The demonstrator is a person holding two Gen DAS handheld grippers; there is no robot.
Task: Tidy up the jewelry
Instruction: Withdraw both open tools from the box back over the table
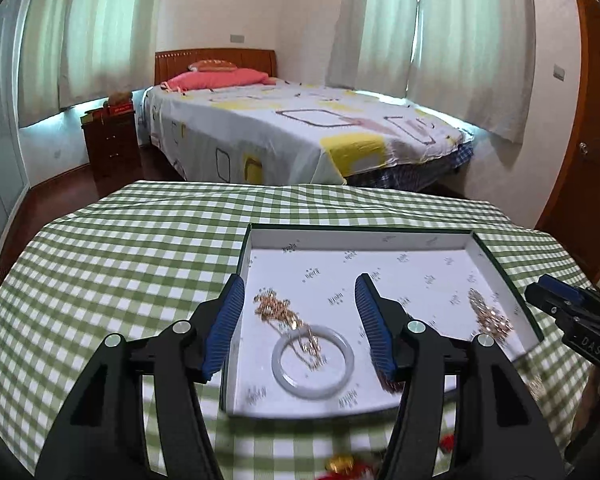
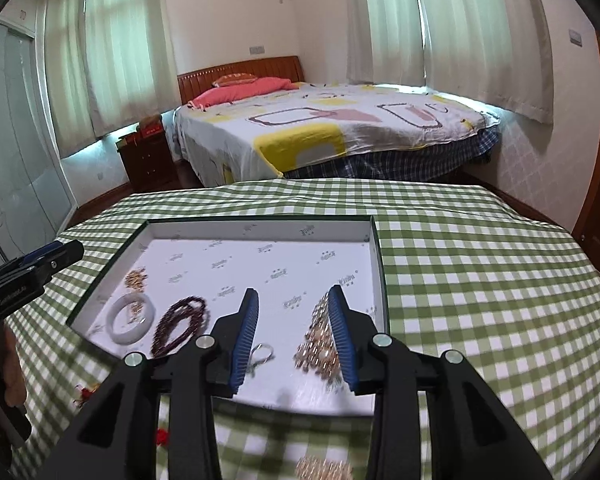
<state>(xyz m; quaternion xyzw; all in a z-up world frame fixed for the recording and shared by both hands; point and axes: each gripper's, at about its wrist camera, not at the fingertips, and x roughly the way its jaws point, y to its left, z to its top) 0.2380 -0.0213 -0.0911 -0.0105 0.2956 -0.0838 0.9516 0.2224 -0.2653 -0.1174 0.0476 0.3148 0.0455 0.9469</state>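
With both grippers released, you're between picks — nothing held.
Left gripper point(image 1: 300, 328) hangs over the bangle point(image 1: 313, 361) and gold chain point(image 1: 278, 310) in the box point(image 2: 260, 230); right gripper point(image 2: 292, 336), fingers apart, above another chain point(image 2: 320, 350). Next — loose pieces on the surface point(image 2: 480, 280) need a low, careful pinch.

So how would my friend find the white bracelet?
Look at the white tray on the green checked tablecloth. Near its front left corner lies the bangle, beside dark red beads. It's the only smooth, pale, solid ring; a gold chain lies across it.
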